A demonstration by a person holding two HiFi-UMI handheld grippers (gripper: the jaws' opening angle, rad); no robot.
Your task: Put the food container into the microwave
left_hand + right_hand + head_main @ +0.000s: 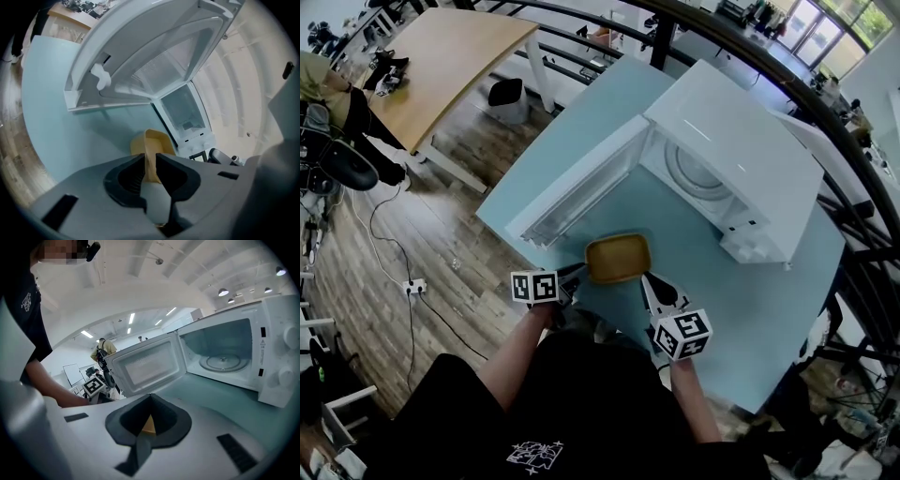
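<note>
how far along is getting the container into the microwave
Done: the microwave door stands open and the turntable is bare. In hand: the left gripper and right gripper are both shut on the yellow food container, just outside the opening. Left: carry it in, set it on the turntable, let go.

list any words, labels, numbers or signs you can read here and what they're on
Nothing reads as words.
microwave front: small warning-triangle sign with print by it, too small to read.
black shirt: white print, too blurred to read.
left tongs and right tongs: cubes carry square black-and-white markers, no words.
food container: no print visible.
</note>
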